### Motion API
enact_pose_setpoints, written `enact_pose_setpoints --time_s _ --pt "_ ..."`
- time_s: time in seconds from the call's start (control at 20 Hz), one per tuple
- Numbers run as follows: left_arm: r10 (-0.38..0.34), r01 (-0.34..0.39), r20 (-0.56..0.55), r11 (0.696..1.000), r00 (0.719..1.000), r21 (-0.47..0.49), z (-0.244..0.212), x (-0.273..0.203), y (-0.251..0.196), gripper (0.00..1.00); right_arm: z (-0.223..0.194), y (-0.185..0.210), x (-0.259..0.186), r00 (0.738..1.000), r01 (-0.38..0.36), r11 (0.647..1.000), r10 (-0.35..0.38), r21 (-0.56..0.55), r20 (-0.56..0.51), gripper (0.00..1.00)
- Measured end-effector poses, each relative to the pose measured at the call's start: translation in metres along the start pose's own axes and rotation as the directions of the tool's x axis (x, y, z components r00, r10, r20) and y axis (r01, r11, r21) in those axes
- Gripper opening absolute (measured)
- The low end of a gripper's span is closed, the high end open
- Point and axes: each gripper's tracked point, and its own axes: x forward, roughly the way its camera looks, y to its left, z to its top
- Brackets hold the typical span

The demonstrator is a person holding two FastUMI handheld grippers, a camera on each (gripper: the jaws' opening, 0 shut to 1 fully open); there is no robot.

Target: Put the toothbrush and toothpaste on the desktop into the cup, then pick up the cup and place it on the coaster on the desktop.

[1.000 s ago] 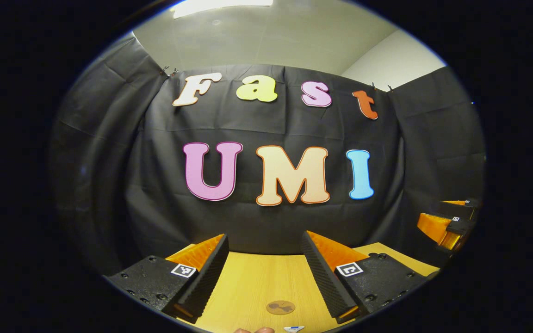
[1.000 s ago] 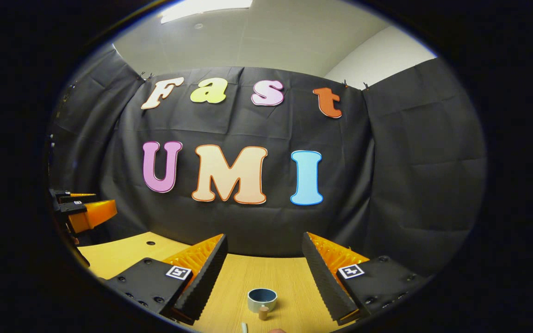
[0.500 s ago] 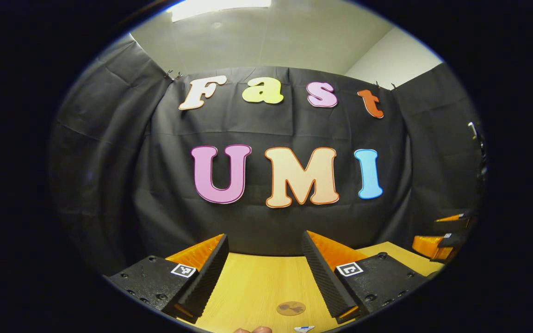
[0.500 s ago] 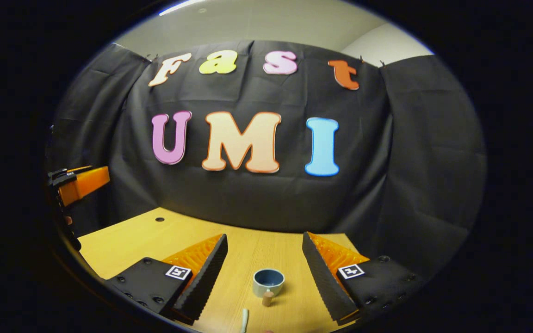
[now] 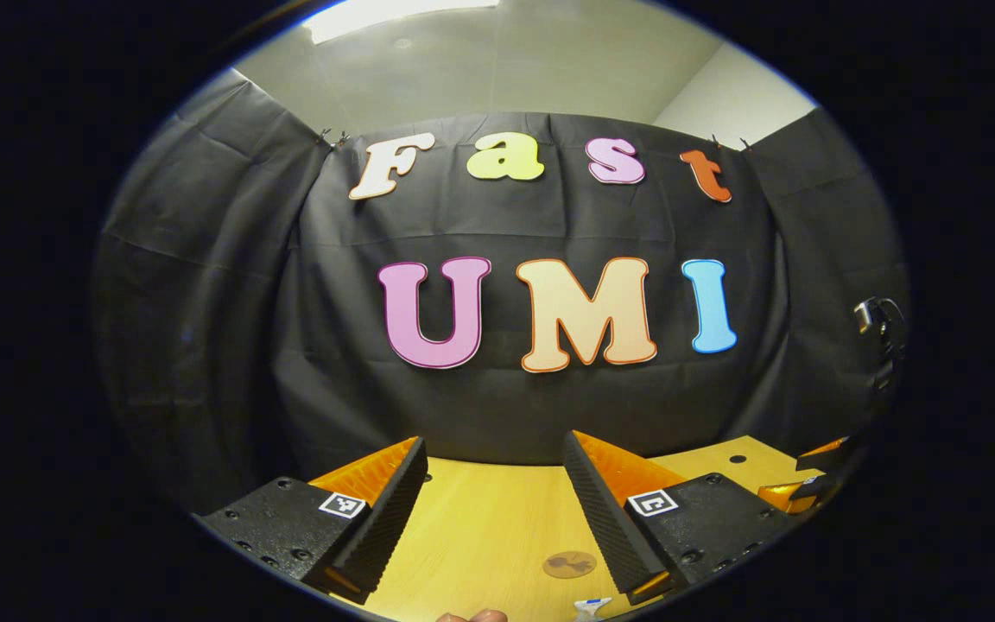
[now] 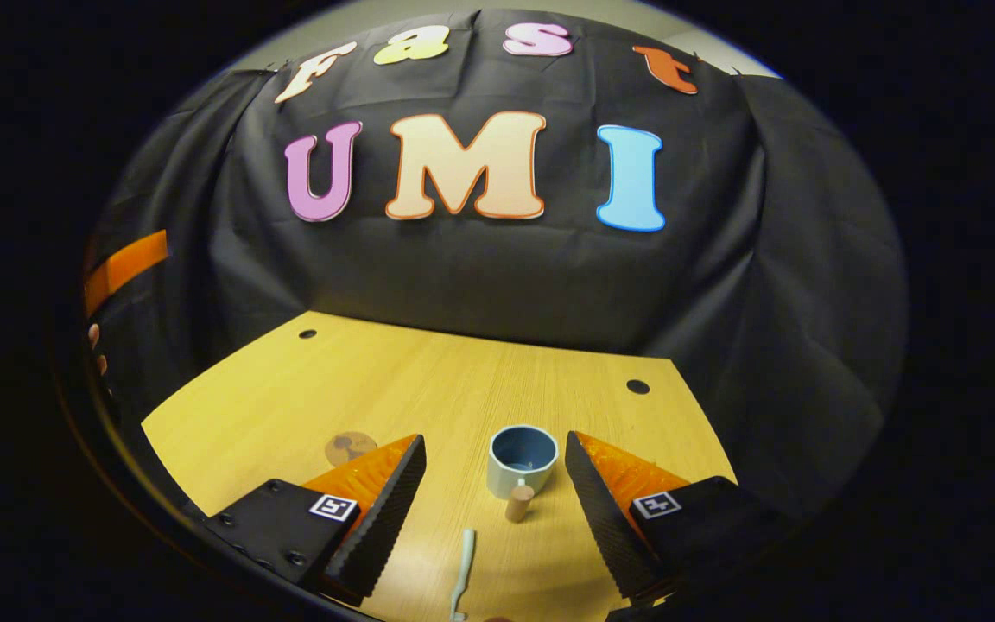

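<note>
- Right tool (image 6: 494, 484): fingers spread wide, holding nothing, hanging above the table (image 6: 290, 389) and tipped down toward it
- Cup (image 6: 522, 460): upright on the table, between the two fingertips in the right gripper view, at 12 o'clock from the tool's gap; its wooden handle (image 6: 518, 503) points back toward the tool at 6 o'clock
- Toothbrush (image 6: 463, 561): flat on the table at 7 o'clock from the cup, near the inner edge of the left-hand finger, running lengthwise along the tool's line; not touching either finger
- Coaster (image 6: 350, 447): a brown round disc on the table at 9 o'clock from the cup, partly hidden behind the left-hand finger
- Left tool (image 5: 494, 492): also wide open and empty, level over the table, facing the booth wall
- In the left gripper view the coaster (image 5: 569, 564) lies at 5 o'clock in the gap, just beside the right-hand finger; a white and blue tip, perhaps the toothpaste (image 5: 591, 607), sits at 6 o'clock from it at the bottom edge
- The left tool (image 6: 122, 268) shows at 9 o'clock in the right gripper view
</note>
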Motion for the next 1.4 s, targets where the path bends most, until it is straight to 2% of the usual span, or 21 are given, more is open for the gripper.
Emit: enact_pose_setpoints --time_s 0.35,0.6,0.9,1.2,1.3,1.4 --pt "0.025 -0.024 -0.032 1.0 0.999 0.005 -0.012 -0.004 0.005 0.94 -0.057 0.003 0.021 0.98 -0.03 0.999 0.036 0.031 -0.194 1.0" --pt "0.035 -0.035 -0.05 0.999 0.998 -0.001 -0.018 -0.008 0.01 0.94 -0.106 0.013 0.03 0.925 -0.059 0.996 0.079 0.063 -0.372 1.0" --pt "0.044 -0.044 -0.069 0.999 0.997 0.007 -0.026 -0.014 0.013 0.94 -0.146 0.014 0.041 0.876 -0.064 0.998 0.062 0.011 -0.478 0.99" --pt "0.053 -0.051 -0.082 0.998 0.995 0.02 -0.03 -0.019 0.016 0.94 -0.182 0.02 0.046 0.812 -0.088 0.996 0.063 -0.014 -0.58 0.99" --pt "0.06 -0.058 -0.087 0.998 0.994 0.027 -0.031 -0.022 0.019 0.94 -0.192 0.02 0.047 0.794 -0.093 0.995 0.059 -0.026 -0.605 0.89" --pt "0.066 -0.064 -0.094 0.998 0.993 0.027 -0.033 -0.024 0.021 0.94 -0.199 0.018 0.048 0.778 -0.096 0.995 0.049 -0.041 -0.627 0.89"
